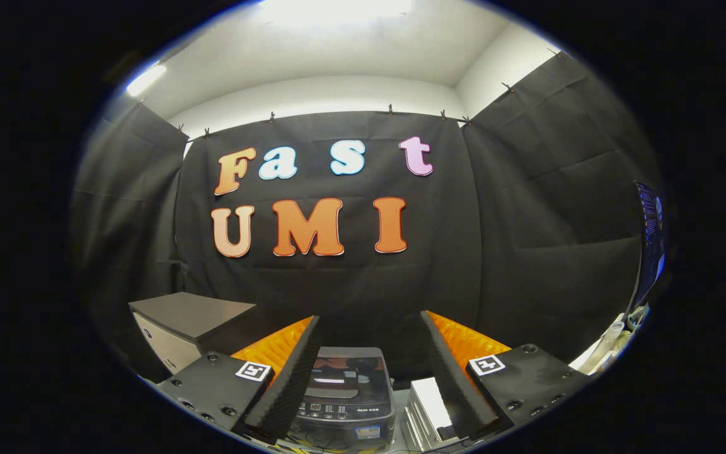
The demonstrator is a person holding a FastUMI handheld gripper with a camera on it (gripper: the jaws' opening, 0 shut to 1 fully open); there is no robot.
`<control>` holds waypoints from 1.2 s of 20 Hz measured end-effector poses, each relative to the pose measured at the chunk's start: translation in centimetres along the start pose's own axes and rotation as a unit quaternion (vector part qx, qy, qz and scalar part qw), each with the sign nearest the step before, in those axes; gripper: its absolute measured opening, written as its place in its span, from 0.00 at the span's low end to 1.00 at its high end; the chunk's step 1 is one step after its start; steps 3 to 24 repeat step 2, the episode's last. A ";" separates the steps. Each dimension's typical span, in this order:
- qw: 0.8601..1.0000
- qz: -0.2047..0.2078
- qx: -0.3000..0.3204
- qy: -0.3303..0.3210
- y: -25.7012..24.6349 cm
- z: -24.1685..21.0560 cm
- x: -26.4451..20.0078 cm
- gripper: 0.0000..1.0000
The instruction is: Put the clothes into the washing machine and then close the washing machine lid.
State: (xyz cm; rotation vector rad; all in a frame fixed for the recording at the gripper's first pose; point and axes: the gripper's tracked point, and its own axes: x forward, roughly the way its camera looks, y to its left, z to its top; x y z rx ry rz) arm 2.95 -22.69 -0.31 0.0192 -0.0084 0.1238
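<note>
A small dark washing machine (345, 394) stands low ahead, seen between my two fingers, its glossy lid lying down flat with a control strip along its front edge. My gripper (369, 328) is open and held well above and in front of the machine, with nothing between its fingers (287, 372). No clothes can be made out from here.
A grey cabinet (190, 325) stands to the left of the machine. A white box-like unit (429, 410) sits just right of it. A monitor (650, 243) and some white items (609, 343) are at the far right. Black cloth walls close the booth.
</note>
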 end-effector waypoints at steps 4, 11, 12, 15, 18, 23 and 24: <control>1.000 0.002 0.002 -0.001 0.2 0.0 0.2 0.98; 1.000 0.002 0.002 -0.001 0.2 0.0 0.2 0.98; 1.000 0.002 0.002 -0.001 0.2 0.0 0.2 0.98; 1.000 0.002 0.002 -0.001 0.2 0.0 0.2 0.98; 1.000 0.002 0.002 -0.001 0.2 0.0 0.2 0.98; 1.000 0.002 0.002 -0.001 0.2 0.0 0.2 0.98; 1.000 0.002 0.002 -0.001 0.2 0.0 0.2 0.98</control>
